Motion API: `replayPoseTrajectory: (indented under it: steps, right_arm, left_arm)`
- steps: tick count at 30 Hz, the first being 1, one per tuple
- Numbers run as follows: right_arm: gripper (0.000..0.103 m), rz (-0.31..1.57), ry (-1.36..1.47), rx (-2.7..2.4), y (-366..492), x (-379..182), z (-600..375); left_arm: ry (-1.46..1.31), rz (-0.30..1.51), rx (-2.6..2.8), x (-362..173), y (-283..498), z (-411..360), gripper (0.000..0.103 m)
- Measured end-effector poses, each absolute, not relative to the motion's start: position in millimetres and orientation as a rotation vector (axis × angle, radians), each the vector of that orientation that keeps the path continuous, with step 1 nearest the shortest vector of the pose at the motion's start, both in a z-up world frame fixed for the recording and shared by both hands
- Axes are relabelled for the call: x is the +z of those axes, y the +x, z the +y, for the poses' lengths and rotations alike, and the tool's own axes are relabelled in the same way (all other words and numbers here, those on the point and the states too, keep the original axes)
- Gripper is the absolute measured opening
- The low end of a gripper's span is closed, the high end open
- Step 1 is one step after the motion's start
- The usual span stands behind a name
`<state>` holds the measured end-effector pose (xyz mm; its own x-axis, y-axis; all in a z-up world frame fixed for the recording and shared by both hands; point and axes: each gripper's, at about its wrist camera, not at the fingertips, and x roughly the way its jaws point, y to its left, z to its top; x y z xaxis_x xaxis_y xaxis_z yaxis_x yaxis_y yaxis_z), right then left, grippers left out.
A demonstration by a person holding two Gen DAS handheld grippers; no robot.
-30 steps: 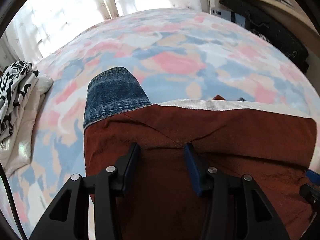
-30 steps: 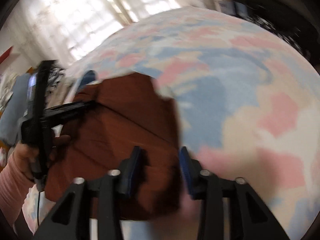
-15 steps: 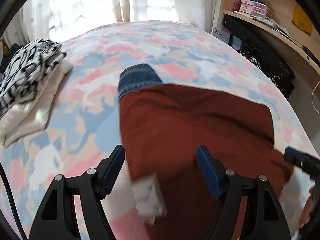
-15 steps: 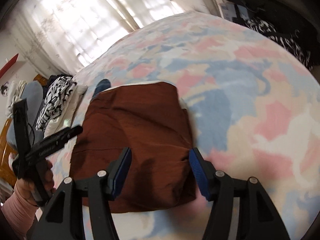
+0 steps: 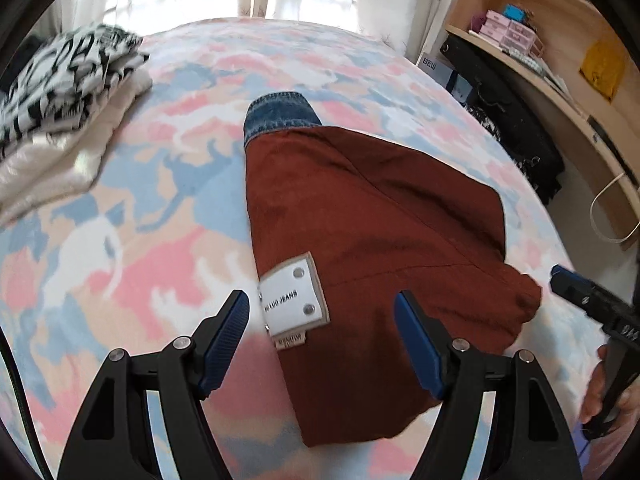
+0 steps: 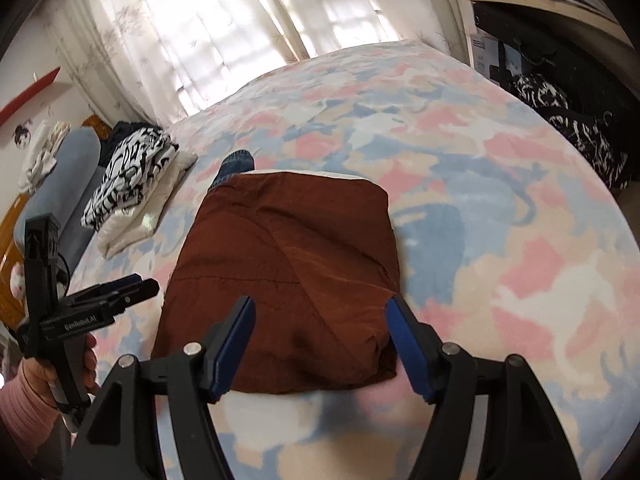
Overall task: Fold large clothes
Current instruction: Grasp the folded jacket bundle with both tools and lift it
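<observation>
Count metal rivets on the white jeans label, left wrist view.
2 rivets on the white label: one top right, one lower right. None visibly hidden.

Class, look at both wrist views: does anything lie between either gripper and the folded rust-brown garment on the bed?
Nothing visible does. The rust-brown garment lies flat on the patterned bedspread, directly beyond the open left gripper and the right gripper, whose jaws are opening and hold nothing. The black-and-white clothes pile sits well off to one side.

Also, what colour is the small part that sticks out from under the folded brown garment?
Blue denim cuff, with lighter stitching; the left wrist view shows it best.
</observation>
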<state>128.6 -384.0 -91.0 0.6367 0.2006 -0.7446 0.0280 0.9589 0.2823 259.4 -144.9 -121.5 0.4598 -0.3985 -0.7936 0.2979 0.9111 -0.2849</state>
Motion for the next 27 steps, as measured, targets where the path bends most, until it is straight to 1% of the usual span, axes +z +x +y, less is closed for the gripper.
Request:
replayPoseTrajectory:
  steps: [5, 11, 15, 16, 17, 19, 21, 23, 25, 27]
  right_arm:
    - [0.068, 0.929, 0.295, 0.109, 134.2, -102.9, -388.7]
    - [0.068, 0.993, 0.436, 0.122, 146.5, -133.7, -412.0]
    - [0.068, 1.024, 0.560, 0.171, 159.5, -156.7, -429.4]
    - [0.068, 1.030, 0.587, 0.182, 163.0, -161.7, -432.9]
    - [0.068, 1.038, 0.619, 0.186, 167.7, -168.3, -437.4]
    - [0.068, 1.048, 0.656, 0.191, 174.0, -176.2, -441.7]
    - [0.068, 1.060, 0.697, 0.206, 182.1, -185.4, -444.7]
    - [0.069, 1.064, 0.710, 0.213, 188.0, -190.5, -445.3]
    - [0.071, 1.069, 0.714, 0.217, 192.7, -193.4, -444.9]
    - [0.073, 1.076, 0.714, 0.229, 196.9, -195.4, -444.3]
  left_arm:
    - [-0.145, 0.985, -0.412, -131.8, 259.0, -136.6, 0.074]
    - [-0.189, 1.044, -0.467, -152.3, 264.4, -142.3, 0.074]
    - [-0.254, 1.090, -0.524, -161.0, 273.8, -148.4, 0.080]
    - [-0.264, 1.108, -0.524, -165.2, 275.7, -150.7, 0.087]
    - [-0.269, 1.116, -0.516, -168.5, 276.5, -152.1, 0.090]
    - [-0.279, 1.120, -0.518, -174.3, 277.7, -154.4, 0.099]
    - [-0.290, 1.138, -0.531, -182.5, 280.6, -158.2, 0.102]
    - [-0.336, 1.169, -0.555, -193.1, 284.9, -157.8, 0.102]
    - [-0.424, 1.216, -0.588, -206.8, 290.8, -154.4, 0.103]
    - [-0.456, 1.227, -0.608, -212.7, 292.7, -152.1, 0.103]
